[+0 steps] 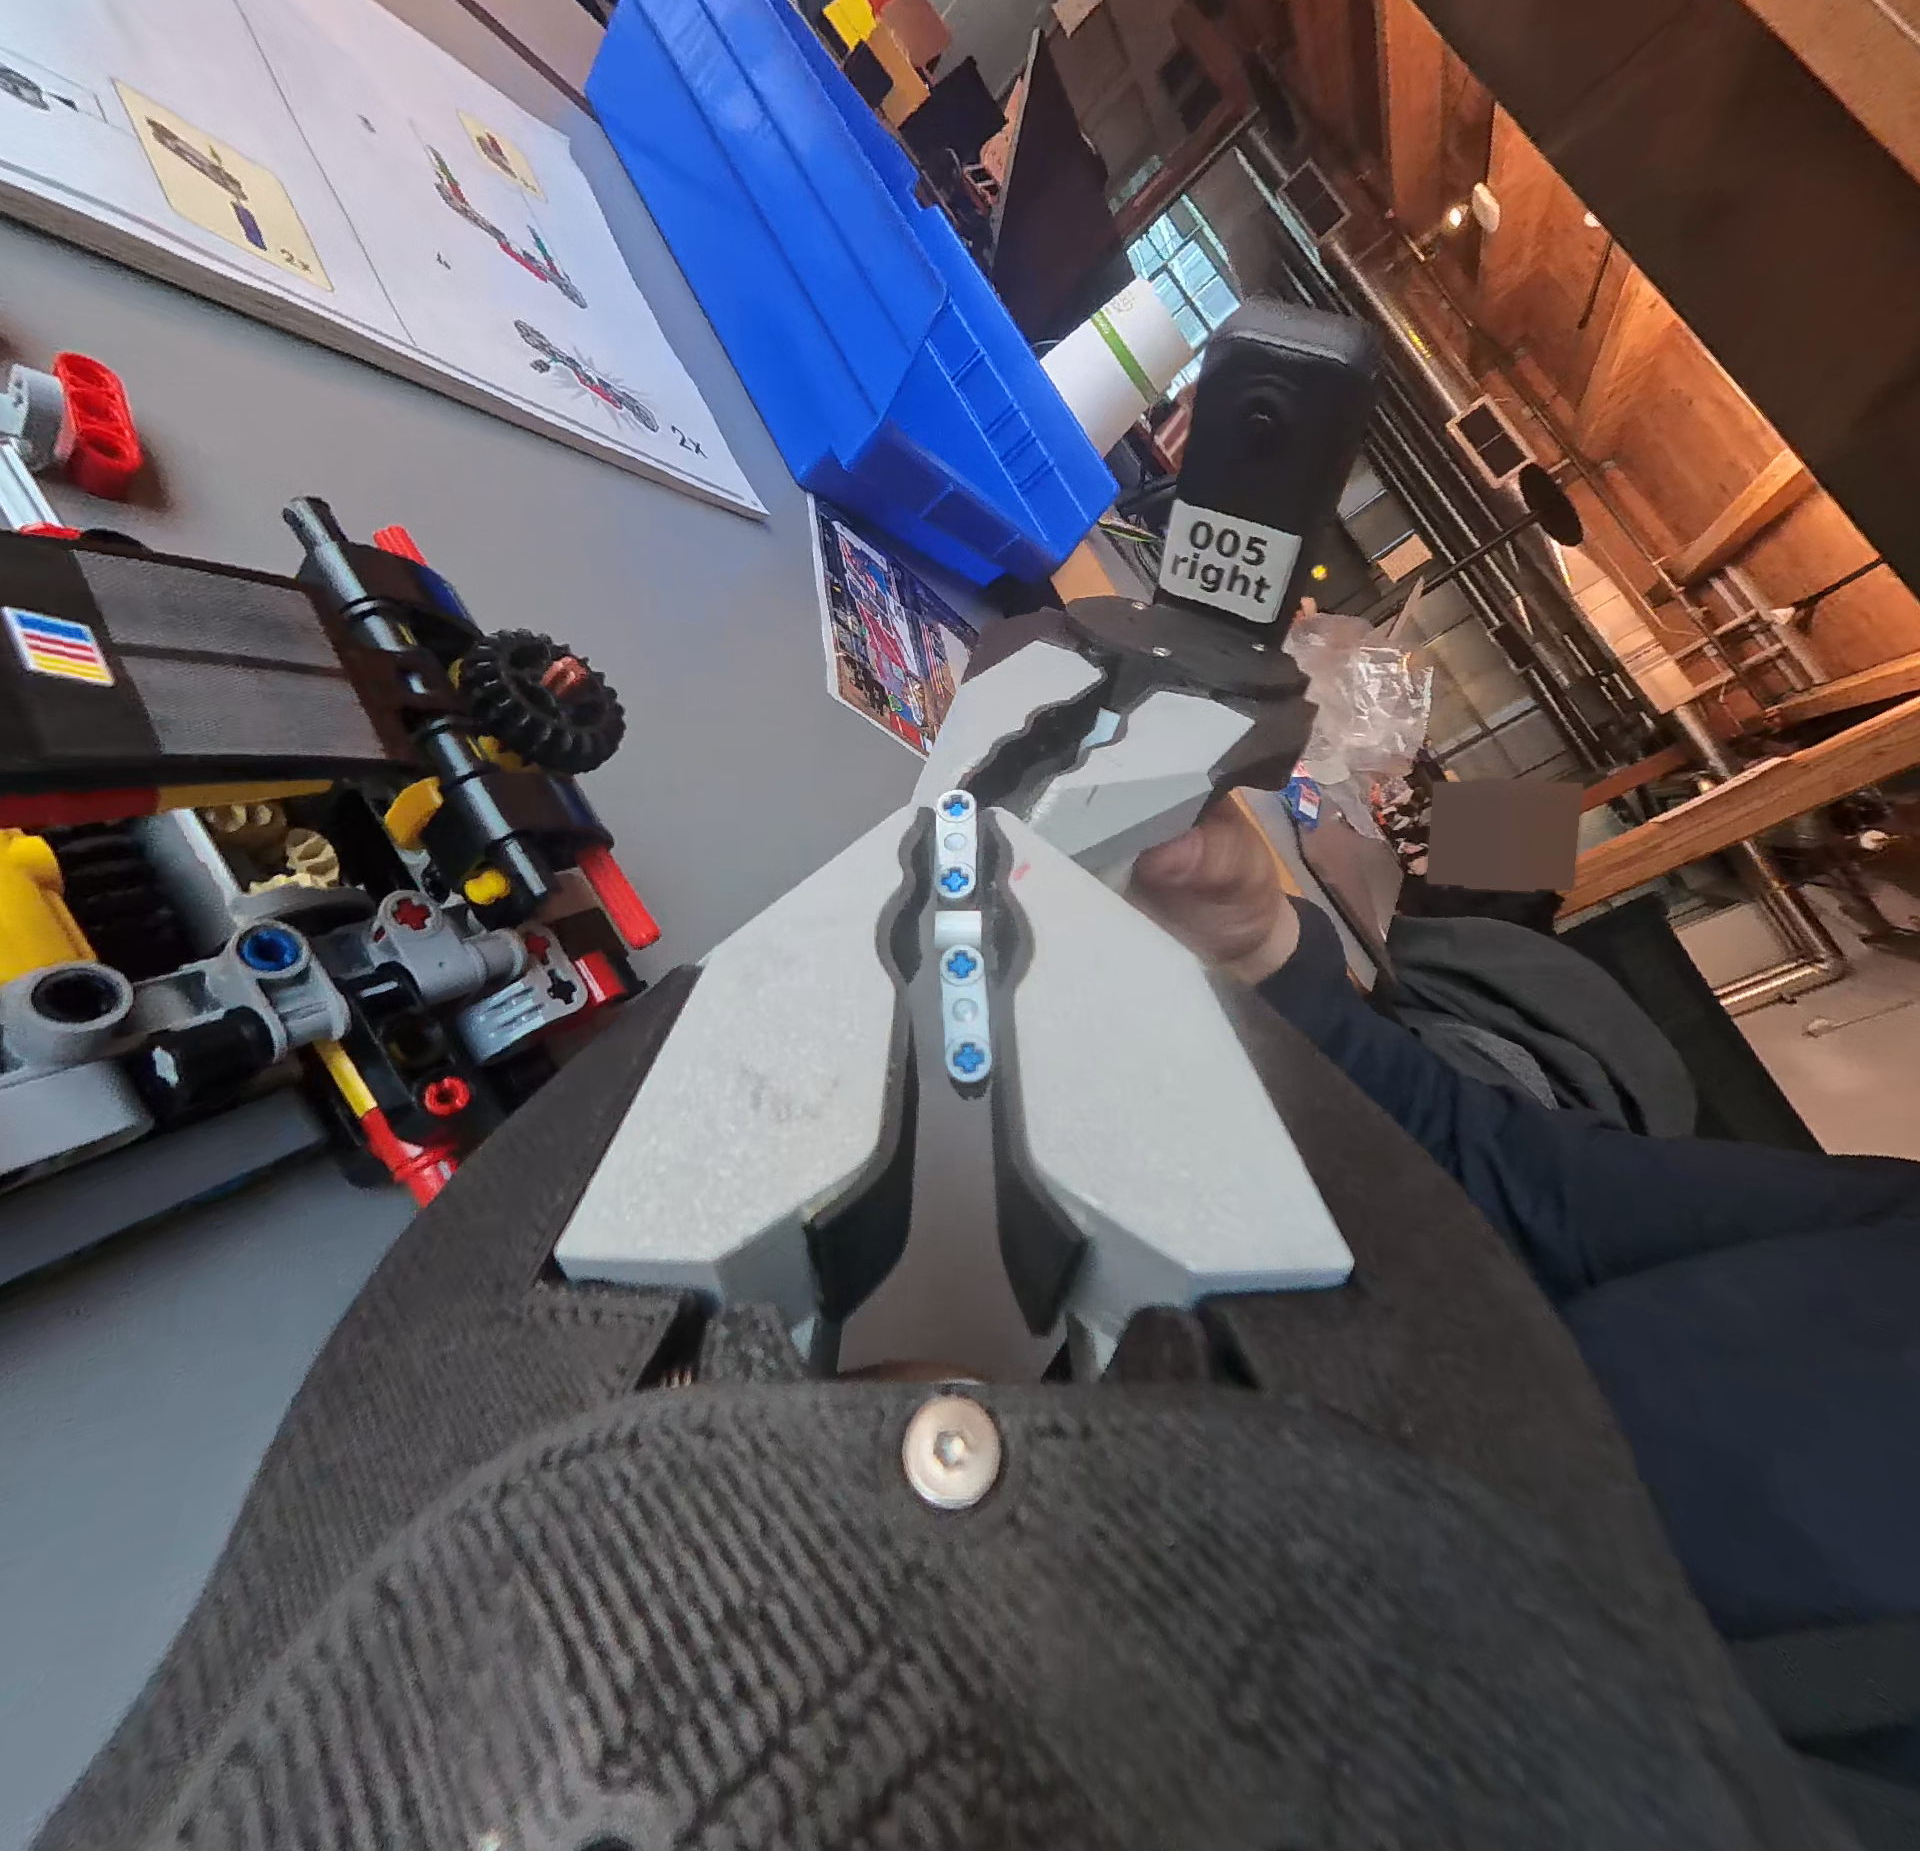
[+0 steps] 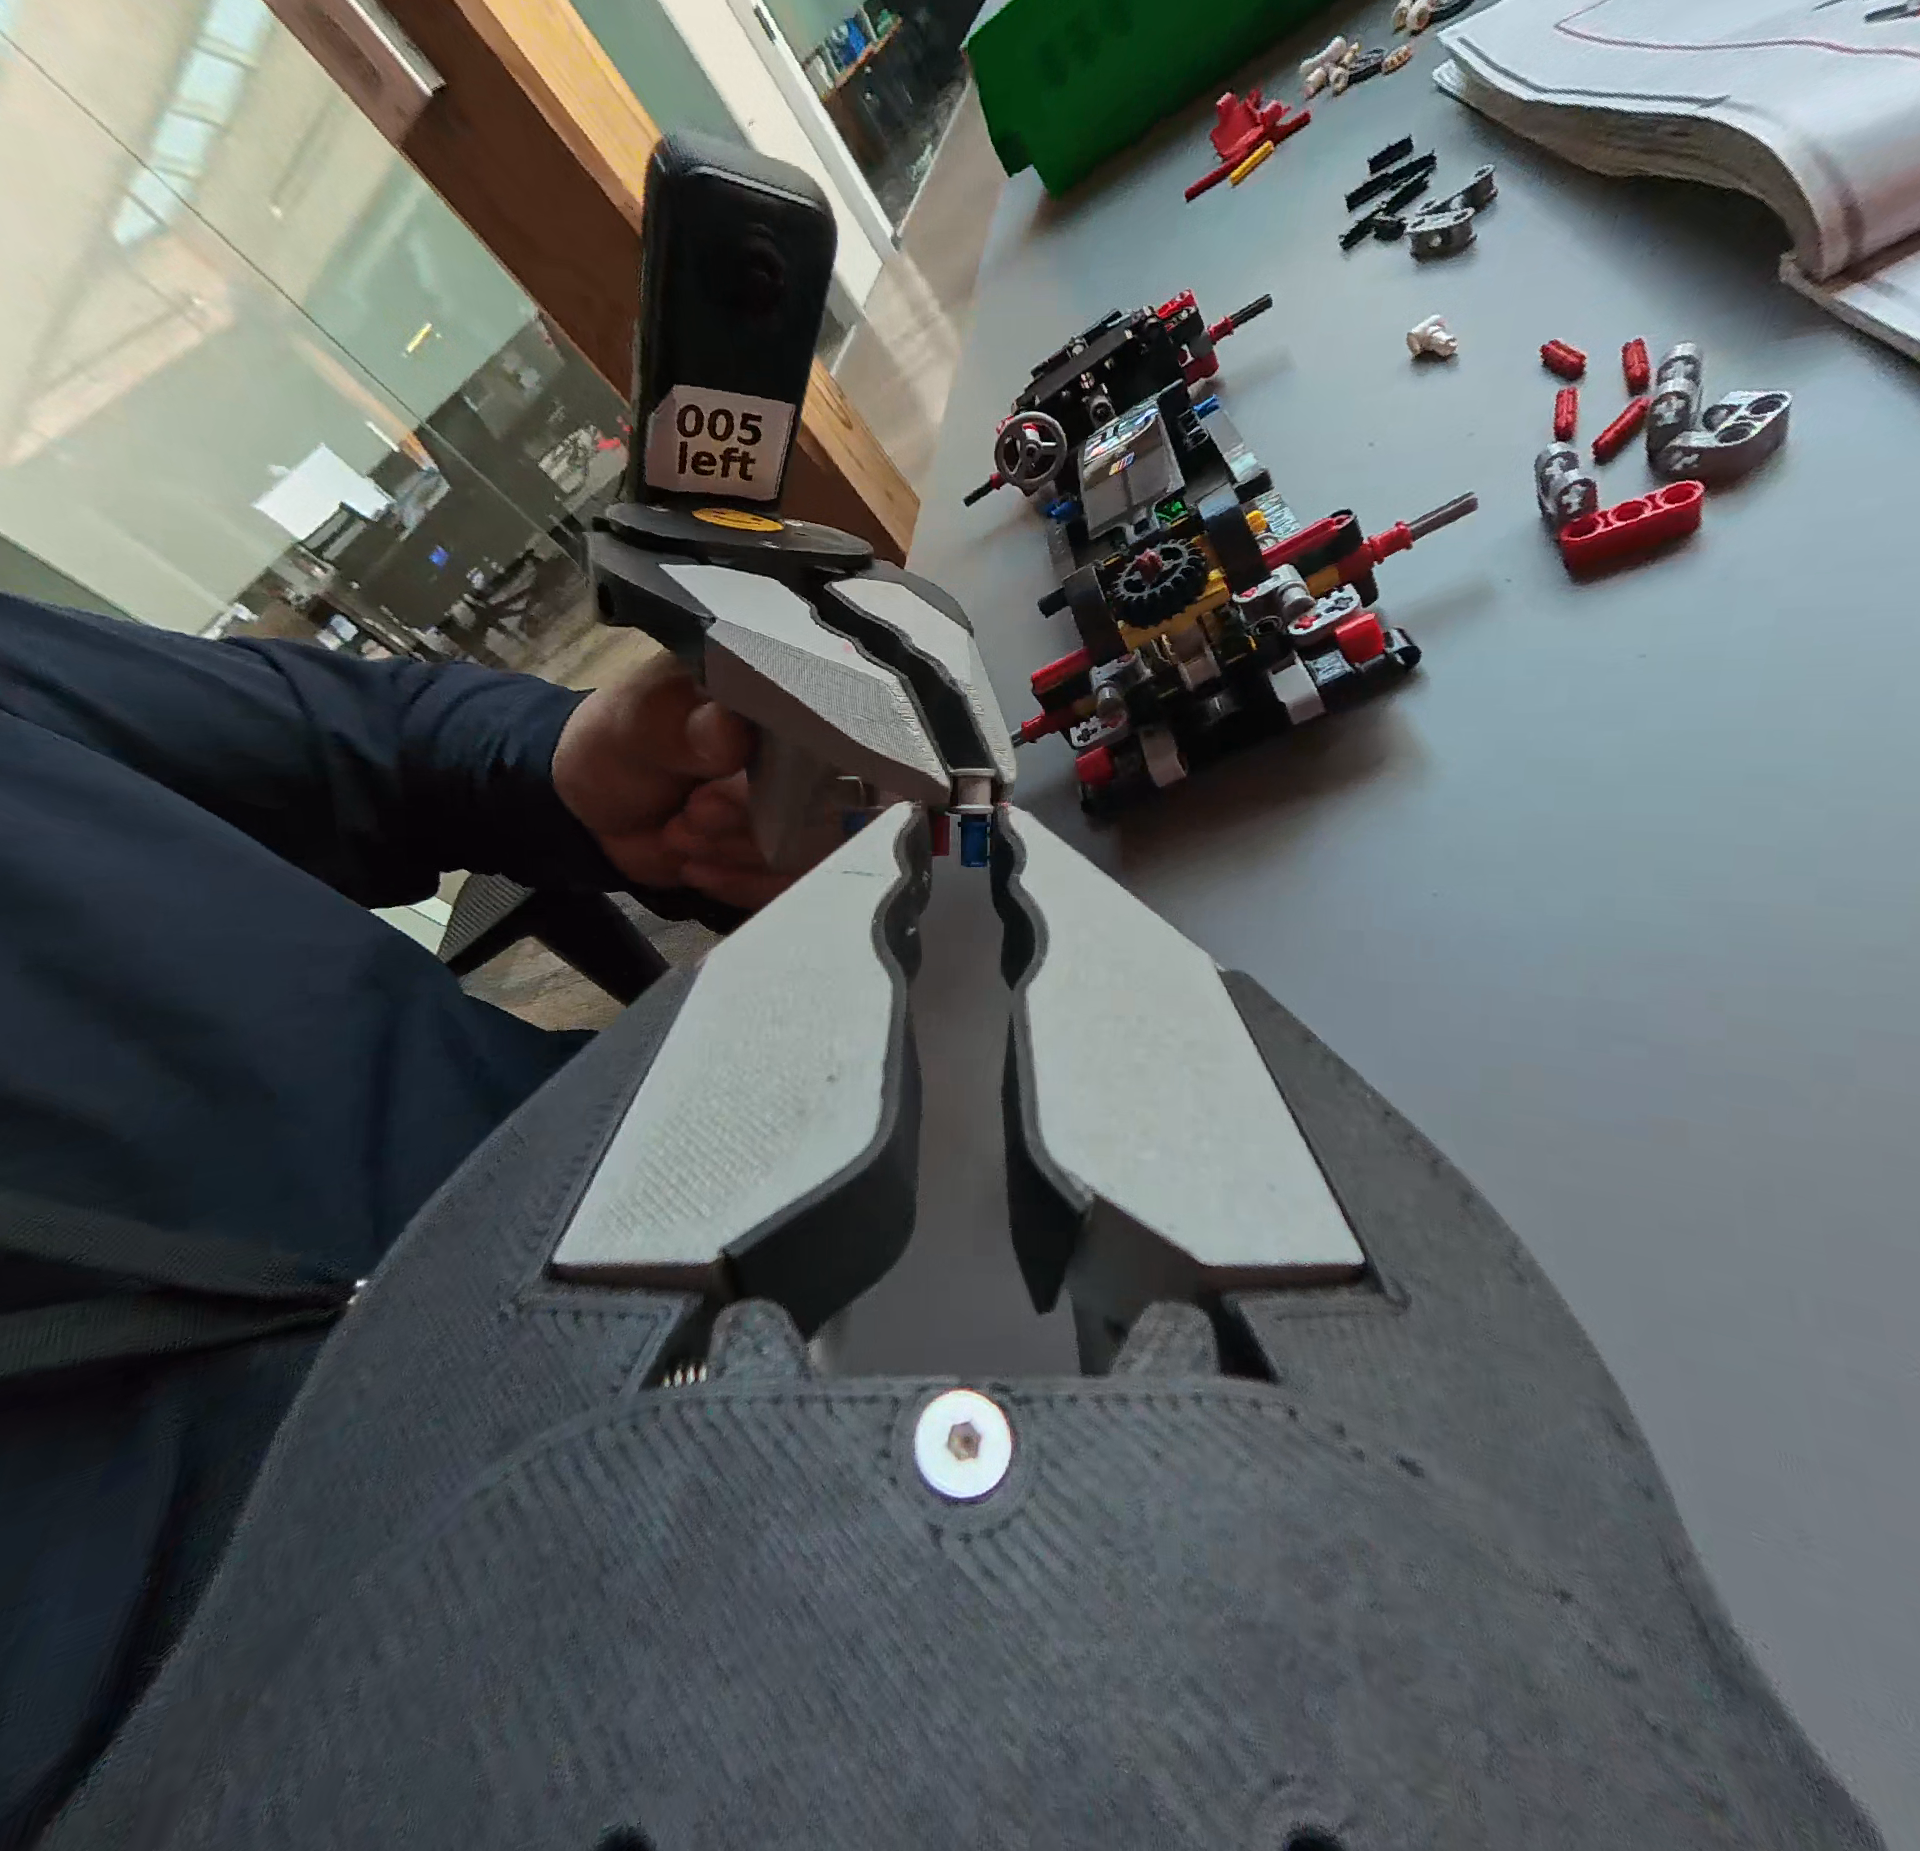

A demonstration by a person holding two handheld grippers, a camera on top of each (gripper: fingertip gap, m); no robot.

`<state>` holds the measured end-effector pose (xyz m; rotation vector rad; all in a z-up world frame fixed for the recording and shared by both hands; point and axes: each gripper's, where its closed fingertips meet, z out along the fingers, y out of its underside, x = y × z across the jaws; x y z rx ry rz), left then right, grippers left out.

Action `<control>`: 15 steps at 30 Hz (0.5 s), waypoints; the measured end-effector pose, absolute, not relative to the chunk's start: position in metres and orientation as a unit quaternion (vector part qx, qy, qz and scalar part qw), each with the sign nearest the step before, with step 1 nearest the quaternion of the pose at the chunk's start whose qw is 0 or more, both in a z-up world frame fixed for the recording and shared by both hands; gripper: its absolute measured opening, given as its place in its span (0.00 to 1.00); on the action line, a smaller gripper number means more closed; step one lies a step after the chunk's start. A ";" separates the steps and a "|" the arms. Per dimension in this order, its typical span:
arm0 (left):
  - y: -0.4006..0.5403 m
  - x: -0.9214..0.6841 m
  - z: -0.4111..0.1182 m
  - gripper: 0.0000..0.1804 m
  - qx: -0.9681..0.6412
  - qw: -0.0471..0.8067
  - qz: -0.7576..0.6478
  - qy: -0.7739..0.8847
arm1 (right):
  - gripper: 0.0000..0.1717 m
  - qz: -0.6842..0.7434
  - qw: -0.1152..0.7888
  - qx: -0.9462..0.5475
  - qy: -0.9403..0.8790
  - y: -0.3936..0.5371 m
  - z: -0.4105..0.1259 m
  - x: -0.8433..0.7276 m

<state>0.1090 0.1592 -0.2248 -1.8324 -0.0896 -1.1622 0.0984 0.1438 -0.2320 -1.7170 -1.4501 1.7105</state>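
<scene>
My left gripper is shut on a thin light grey beam with several blue pins in it, held lengthwise between the pads above the grey table. My right gripper meets its far end, jaws slightly apart. In the right wrist view my right gripper is open; a blue pin on the beam's end stands between its fingertips with small gaps either side. A red pin shows beside it. The left gripper faces it tip to tip. A partly built brick car chassis lies just beyond, also in the left wrist view.
An open instruction booklet lies at the back, also in the right wrist view. A blue bin and a green bin stand at the table's edges. Loose red and grey parts lie right of the chassis. A person's sleeve is at left. The tips of both grippers are at nearly the same place.
</scene>
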 end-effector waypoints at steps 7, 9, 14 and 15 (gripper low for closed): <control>0.158 0.110 -0.218 0.05 -0.732 0.470 -0.492 -0.029 | 0.02 0.596 0.189 -0.580 -0.523 0.145 -0.226 0.101; 0.158 0.111 -0.218 0.07 -0.729 0.459 -0.508 -0.027 | 0.01 0.578 0.214 -0.573 -0.540 0.145 -0.225 0.102; 0.153 0.116 -0.215 0.05 -0.729 0.453 -0.512 0.010 | 0.01 0.559 0.247 -0.554 -0.565 0.144 -0.223 0.105; 0.152 0.117 -0.216 0.06 -0.732 0.444 -0.517 0.020 | 0.01 0.557 0.251 -0.553 -0.567 0.145 -0.222 0.106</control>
